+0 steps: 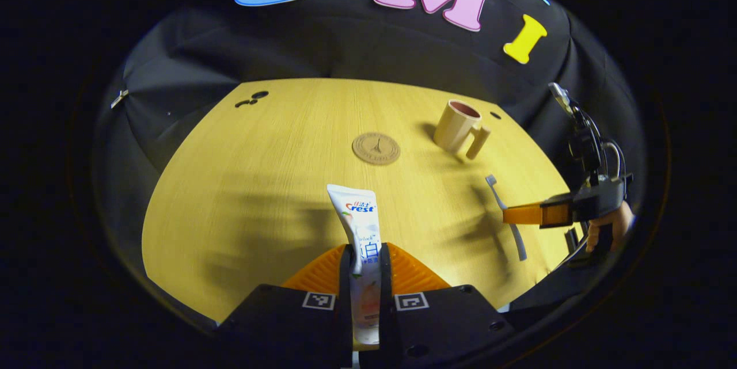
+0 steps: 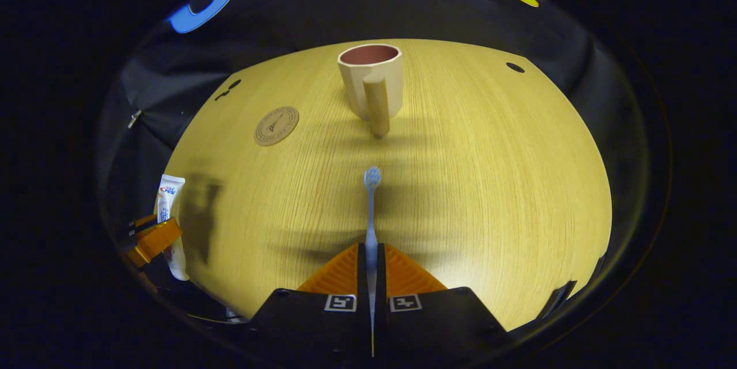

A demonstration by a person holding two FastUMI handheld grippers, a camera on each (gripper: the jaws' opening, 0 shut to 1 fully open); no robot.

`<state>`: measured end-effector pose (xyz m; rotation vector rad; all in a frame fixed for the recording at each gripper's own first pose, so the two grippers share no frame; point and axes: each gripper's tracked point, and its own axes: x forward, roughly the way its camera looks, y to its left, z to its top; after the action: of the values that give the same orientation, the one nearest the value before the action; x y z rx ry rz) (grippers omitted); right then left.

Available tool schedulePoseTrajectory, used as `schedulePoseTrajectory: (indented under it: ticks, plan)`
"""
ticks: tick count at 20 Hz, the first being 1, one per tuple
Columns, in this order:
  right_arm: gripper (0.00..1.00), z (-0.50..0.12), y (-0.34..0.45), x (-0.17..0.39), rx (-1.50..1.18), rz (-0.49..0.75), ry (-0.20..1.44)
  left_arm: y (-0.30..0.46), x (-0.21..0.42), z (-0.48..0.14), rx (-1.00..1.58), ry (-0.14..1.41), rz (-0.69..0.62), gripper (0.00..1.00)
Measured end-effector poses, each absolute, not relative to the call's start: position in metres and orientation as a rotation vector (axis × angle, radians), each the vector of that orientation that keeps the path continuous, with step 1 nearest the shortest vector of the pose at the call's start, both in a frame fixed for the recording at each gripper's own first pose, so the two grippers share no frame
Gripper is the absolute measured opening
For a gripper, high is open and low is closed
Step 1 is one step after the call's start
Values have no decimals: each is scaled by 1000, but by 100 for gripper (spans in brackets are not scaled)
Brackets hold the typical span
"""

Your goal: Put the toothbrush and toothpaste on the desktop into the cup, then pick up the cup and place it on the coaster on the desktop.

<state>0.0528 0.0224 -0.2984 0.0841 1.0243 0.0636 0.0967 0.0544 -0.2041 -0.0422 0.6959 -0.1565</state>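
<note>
In the left gripper view my left gripper (image 1: 367, 254) is shut on a white toothpaste tube (image 1: 358, 219), which sticks forward above the wooden desktop (image 1: 259, 185). In the right gripper view my right gripper (image 2: 371, 254) is shut on a light blue toothbrush (image 2: 371, 208), bristle end pointing ahead toward the cup. The beige cup (image 2: 370, 78) with a thick handle stands upright straight ahead of it; its inside is pinkish. A round brown coaster (image 2: 276, 125) lies left of the cup. In the left gripper view the cup (image 1: 459, 125) and coaster (image 1: 376, 148) lie farther off, and the right gripper (image 1: 521, 215) holds the toothbrush (image 1: 506, 216) at the right.
The desktop (image 2: 489, 173) is a rounded wooden surface, with small dark holes (image 1: 252, 98) near its far left and one hole (image 2: 515, 67) at the far right. Black cloth walls close in behind it. A hand (image 1: 610, 225) holds the right gripper at the table's right edge.
</note>
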Motion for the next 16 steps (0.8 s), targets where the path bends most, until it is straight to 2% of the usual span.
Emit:
schedulePoseTrajectory:
  ticks: [10,16]
  plan:
    - [6,-250,-26,82,167,137,914,-46,212,-63,-98,378,-267,23]
    - [6,-245,-61,90,239,136,913,-117,279,-31,-110,248,-354,23]
